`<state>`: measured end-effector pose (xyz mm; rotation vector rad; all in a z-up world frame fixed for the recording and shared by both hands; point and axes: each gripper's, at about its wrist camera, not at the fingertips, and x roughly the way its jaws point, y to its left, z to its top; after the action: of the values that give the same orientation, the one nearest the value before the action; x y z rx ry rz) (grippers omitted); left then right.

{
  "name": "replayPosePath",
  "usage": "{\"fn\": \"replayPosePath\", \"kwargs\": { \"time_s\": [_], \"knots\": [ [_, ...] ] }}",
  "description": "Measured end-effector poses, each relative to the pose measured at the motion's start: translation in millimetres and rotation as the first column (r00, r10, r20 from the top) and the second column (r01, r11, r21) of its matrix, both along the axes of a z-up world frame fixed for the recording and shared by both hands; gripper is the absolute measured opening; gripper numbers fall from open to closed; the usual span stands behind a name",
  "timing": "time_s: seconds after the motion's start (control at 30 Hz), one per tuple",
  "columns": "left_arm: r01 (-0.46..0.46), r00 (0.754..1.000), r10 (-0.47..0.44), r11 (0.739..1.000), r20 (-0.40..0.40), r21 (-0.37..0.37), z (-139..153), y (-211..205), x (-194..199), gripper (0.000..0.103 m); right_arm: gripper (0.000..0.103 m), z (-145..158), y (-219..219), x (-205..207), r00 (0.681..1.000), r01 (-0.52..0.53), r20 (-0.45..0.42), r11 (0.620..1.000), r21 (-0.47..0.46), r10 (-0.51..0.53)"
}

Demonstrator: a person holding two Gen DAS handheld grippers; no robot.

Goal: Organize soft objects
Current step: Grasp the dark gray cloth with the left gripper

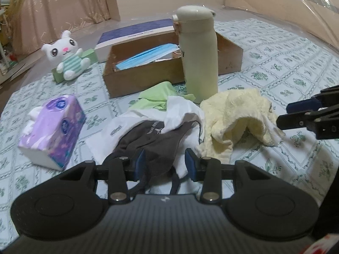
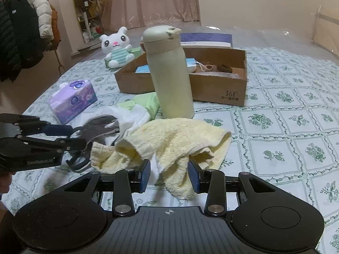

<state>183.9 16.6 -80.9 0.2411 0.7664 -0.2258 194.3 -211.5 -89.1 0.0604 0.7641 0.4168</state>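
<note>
Nearest the lens in the left wrist view, the left gripper (image 1: 164, 165) has its jaws spread on either side of a dark grey mask (image 1: 152, 141), whose cloth and straps lie between the pads without being pinched; that suits a grab at the lowest, loosest edge of the heap. In the right wrist view the right gripper (image 2: 169, 174) is likewise parted, straddling a hanging corner of the yellow towel (image 2: 175, 141), with no squeeze visible yet. Both tools appear placed to lift separate pieces from one tangled pile, so neither drags the other's item. The pile lies on the bed (image 2: 296, 127), on a green-patterned cover: grey mask and white cloth (image 1: 180, 110) to the left, towel to the right, a green cloth (image 1: 159, 97) tucked behind. Just beyond stands a cream flask (image 1: 199, 53), upright and touching the heap's far edge, so a careless tug could tip it. A purple tissue pack (image 1: 53, 127) sits off to the left. Behind the flask an open cardboard box (image 2: 211, 89) already holds blue face masks (image 1: 148, 56), likely the sorting destination. Farthest back, a white plush rabbit (image 1: 67, 55) leans against a green block.
</note>
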Motion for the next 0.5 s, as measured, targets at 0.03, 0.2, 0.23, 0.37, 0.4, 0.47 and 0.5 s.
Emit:
{"fn": "replayPosePath", "kwargs": {
  "time_s": [0.03, 0.2, 0.23, 0.37, 0.4, 0.47, 0.5],
  "knots": [
    [0.007, 1.000, -0.007, 1.000, -0.005, 0.004, -3.2, -1.2, 4.3, 0.038, 0.040, -1.1, -1.5, 1.3, 1.000, 0.005, -0.003, 1.000, -0.001, -0.005],
    [0.036, 0.999, -0.035, 0.998, -0.014, 0.050, -19.4, -6.8, 20.5, 0.038, 0.040, -4.3, -9.1, 5.8, 0.999, 0.029, -0.014, 1.000, 0.003, -0.029],
    [0.037, 0.999, -0.036, 0.998, -0.012, 0.055, -21.1, -7.0, 22.6, 0.038, 0.040, -4.3, -9.9, 5.9, 0.999, 0.032, -0.015, 0.999, 0.003, -0.032],
    [0.043, 0.999, -0.043, 0.998, 0.007, 0.044, -18.6, -2.2, 23.1, 0.012, 0.040, -4.5, -12.5, 6.7, 0.999, 0.041, -0.015, 0.999, 0.004, -0.041],
    [0.040, 0.999, -0.040, 0.999, 0.018, 0.035, -15.5, 0.4, 21.1, 0.012, 0.040, -4.2, -12.9, 6.3, 0.999, 0.042, -0.014, 0.999, 0.006, -0.042],
    [0.023, 0.999, -0.023, 1.000, 0.041, 0.019, -7.6, 8.1, 14.7, 0.010, 0.040, -3.4, -13.5, 5.5, 0.999, 0.043, -0.009, 0.999, 0.009, -0.043],
    [0.012, 0.999, -0.013, 1.000, 0.051, 0.014, -3.3, 13.0, 10.5, 0.010, 0.040, -2.8, -13.7, 5.1, 0.999, 0.042, -0.006, 0.999, 0.011, -0.042]
  ]
}}
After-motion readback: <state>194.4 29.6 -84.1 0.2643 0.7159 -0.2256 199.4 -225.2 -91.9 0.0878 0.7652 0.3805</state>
